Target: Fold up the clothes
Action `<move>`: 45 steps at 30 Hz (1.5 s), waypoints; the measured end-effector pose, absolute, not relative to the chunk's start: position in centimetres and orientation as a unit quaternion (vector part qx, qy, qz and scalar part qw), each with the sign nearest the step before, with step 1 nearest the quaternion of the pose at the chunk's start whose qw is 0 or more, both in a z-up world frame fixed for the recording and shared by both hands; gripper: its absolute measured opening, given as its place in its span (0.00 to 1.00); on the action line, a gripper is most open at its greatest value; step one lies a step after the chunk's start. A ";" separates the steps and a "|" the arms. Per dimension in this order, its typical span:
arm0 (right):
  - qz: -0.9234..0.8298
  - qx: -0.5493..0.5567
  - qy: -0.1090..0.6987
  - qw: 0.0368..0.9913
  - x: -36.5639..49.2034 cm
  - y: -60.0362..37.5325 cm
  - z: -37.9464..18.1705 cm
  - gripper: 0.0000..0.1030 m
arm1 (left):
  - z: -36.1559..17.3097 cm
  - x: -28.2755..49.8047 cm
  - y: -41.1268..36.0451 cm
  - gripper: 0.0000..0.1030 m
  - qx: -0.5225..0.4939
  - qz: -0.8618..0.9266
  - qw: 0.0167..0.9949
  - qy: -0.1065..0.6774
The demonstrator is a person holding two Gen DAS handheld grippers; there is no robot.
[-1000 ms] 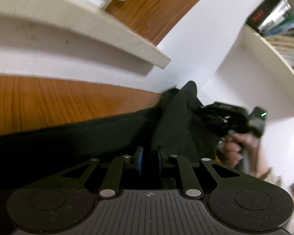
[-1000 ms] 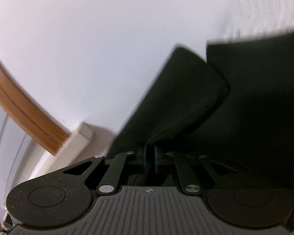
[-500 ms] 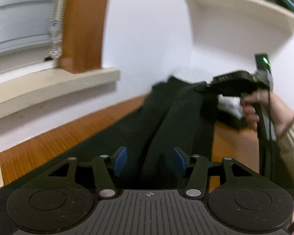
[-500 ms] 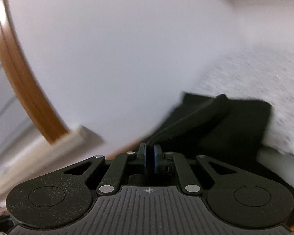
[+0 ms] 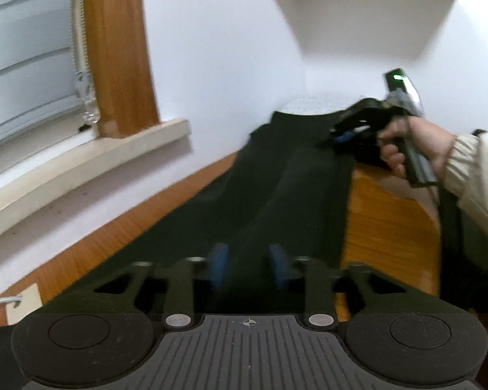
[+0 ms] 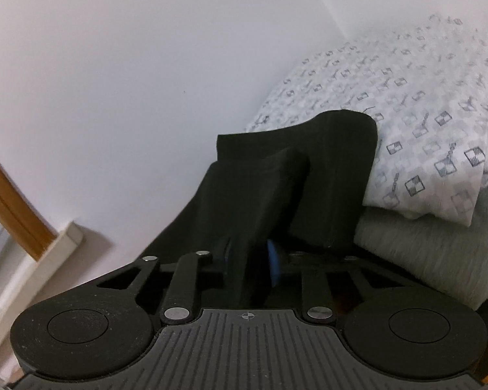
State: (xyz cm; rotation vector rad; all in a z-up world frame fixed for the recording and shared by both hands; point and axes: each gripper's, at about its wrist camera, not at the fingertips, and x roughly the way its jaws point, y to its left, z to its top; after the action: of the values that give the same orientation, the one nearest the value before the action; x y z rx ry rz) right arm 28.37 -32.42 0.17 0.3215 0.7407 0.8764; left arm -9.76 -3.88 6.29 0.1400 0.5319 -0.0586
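Garment [image 5: 286, 195], black, runs from bottom centre to upper right over the table [image 5: 384, 227], between the spread, released jaws of the left gripper [image 5: 249, 269] and right gripper [image 6: 250, 260].

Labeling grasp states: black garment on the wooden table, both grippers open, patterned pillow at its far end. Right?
Not quite. The left gripper is open, but the right gripper looks partly open around a fold of the black garment in the right wrist view. Table and pillow are correct.

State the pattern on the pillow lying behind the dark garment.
White pillow with small grey checked squares; clearest in the right wrist view.
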 end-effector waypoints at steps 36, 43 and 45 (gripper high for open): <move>0.429 0.108 0.306 0.843 30.2 -28.0 4.0 0.07 | 9.6 -12.4 0.4 0.06 0.026 -0.014 0.969 0.244; 0.482 0.097 0.208 0.846 27.8 -22.4 12.2 0.07 | 14.6 -13.8 4.1 0.05 -0.007 0.013 0.981 0.194; 0.493 0.099 0.173 0.847 27.2 -22.9 15.1 0.07 | 16.1 -14.3 3.9 0.05 -0.008 0.009 0.984 0.176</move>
State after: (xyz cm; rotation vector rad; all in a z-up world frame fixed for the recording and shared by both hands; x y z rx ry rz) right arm 27.19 -22.88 15.09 0.2098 0.3649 1.0403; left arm -14.28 3.89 16.14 -0.0169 0.3543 0.0183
